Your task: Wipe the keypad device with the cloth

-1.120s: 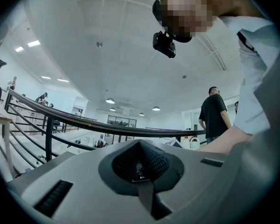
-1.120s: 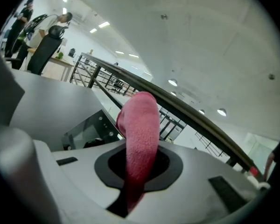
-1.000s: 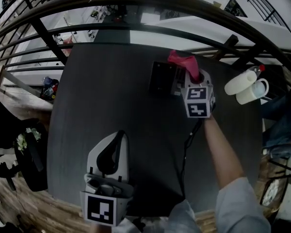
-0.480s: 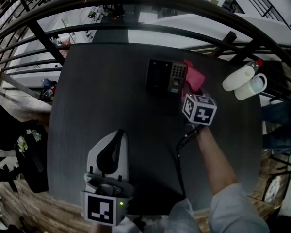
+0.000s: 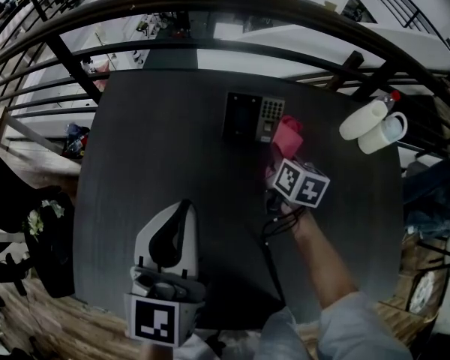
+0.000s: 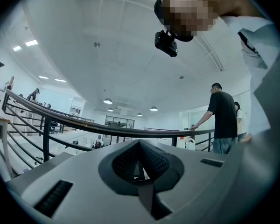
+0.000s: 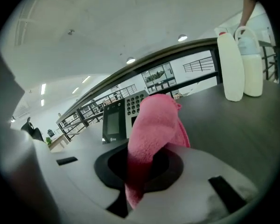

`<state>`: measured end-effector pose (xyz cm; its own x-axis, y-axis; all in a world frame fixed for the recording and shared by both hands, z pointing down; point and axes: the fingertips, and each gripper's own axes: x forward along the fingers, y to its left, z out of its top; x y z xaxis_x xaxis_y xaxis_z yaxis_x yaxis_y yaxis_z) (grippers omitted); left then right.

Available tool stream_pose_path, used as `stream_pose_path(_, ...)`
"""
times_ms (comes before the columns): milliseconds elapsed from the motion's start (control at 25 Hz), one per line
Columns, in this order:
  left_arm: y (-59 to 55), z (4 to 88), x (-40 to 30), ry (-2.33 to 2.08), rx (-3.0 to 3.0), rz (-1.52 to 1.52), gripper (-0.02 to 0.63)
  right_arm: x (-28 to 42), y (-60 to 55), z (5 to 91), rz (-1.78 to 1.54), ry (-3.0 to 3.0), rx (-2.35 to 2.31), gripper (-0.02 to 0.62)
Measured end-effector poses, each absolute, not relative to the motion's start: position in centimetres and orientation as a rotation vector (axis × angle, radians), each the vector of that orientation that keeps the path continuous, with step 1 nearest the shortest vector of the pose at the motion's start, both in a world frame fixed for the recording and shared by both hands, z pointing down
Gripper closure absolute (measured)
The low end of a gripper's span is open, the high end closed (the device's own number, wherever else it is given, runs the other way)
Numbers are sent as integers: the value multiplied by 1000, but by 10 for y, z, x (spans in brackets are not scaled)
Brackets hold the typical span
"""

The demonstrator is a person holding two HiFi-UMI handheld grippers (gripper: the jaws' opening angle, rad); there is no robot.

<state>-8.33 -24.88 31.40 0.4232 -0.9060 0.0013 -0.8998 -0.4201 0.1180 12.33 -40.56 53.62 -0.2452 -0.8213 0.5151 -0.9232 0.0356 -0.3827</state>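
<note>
On the dark table (image 5: pixel 150 141) in the head view, the right gripper (image 5: pixel 283 160) reaches toward the far side. Its jaws are pinched on a pink cloth (image 5: pixel 288 135), which bunches out ahead of them. The cloth sits just right of and slightly nearer than the keypad device (image 5: pixel 253 117); whether they touch cannot be told. The device is a black slab with its long axis running left to right. A dark screen fills its left part and a grey button grid its right. The left gripper (image 5: pixel 181 212) rests at the near left edge of the table, well apart from the device, with its jaws drawn together to a point. Two white jugs (image 5: pixel 371 124) lie at the far right.

In the left gripper view, the left gripper (image 6: pixel 140 146) tilts up toward the ceiling. Its jaws are pressed together with nothing between them. A railing (image 6: pixel 84 125) crosses behind, and a person (image 6: pixel 222 118) stands at it on the right.

In the right gripper view, the right gripper (image 7: pixel 147 164) clamps the cloth (image 7: pixel 156 120), a fuzzy pink fold rising out of the jaws and drooping over them. Beyond it on the left, the keypad device (image 7: pixel 116 120) faces the camera, screen on the left and keys on the right, with the cloth covering part of the keys. The jugs (image 7: pixel 240 64) stand on the table (image 7: pixel 224 125) at the far right.
</note>
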Motion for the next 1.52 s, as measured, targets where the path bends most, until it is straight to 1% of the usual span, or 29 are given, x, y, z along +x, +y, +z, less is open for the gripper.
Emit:
stream_pose_path(360, -236, 301, -75, -1635, 2591, -96, 603, 97, -374, 504, 1119, -2323, 1736, 565)
stream_pose_path(560, -229, 291, -73, -1646, 2604, -90, 603, 91, -355, 476, 1102, -2404, 1715, 565)
stream_pose_path(800, -222, 278, -69, -1657, 2627, -89, 603, 96, -328, 438, 898, -2455, 1706, 565)
stream_pose_path(1200, -210, 261, -57, -1652, 2671, -113, 603, 108, -279, 371, 429, -2480, 1735, 565)
stream_pose_path(1520, -199, 240, -43, -1636, 2730, -145, 603, 117, -246, 320, 187, -2494, 1783, 565)
